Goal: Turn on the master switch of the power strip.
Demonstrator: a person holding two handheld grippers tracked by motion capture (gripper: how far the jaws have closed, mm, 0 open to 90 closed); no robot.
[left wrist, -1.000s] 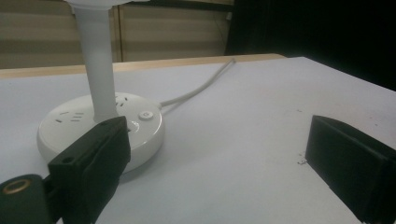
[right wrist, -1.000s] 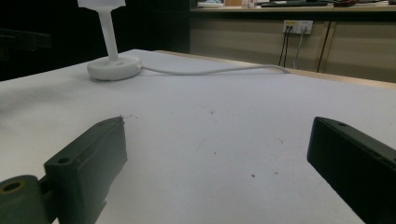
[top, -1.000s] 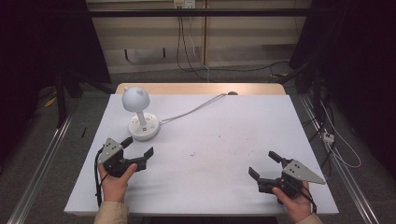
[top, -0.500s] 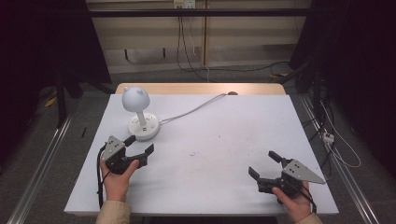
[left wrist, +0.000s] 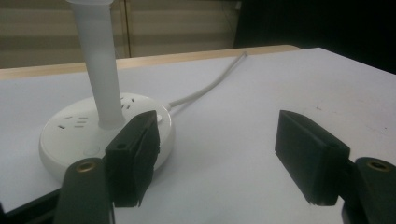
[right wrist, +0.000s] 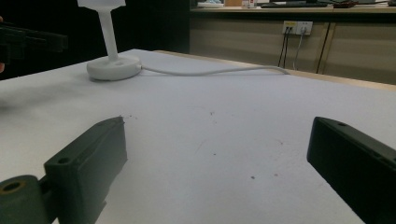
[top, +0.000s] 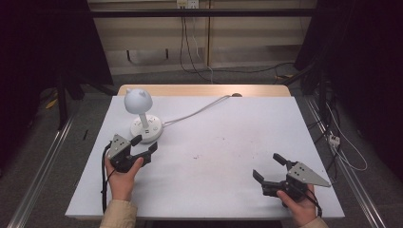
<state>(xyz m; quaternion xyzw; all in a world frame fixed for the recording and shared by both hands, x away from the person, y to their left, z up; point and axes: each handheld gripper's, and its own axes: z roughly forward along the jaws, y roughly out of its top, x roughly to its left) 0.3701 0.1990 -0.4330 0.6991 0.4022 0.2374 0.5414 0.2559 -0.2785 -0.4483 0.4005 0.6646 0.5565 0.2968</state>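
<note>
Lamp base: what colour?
White, like its stem and cable; the lamp base shows best in the left gripper view.

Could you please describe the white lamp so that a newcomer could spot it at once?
On the white table, look to its far left part, just beyond the left gripper. The lamp has a round socket base, a slim stem, a globe head with two small ears and a trailing white cord.

Just beyond your black fingers [left wrist: 133, 156] you have a plain white lamp [top: 144, 118] on a white table [top: 228, 142].
</note>
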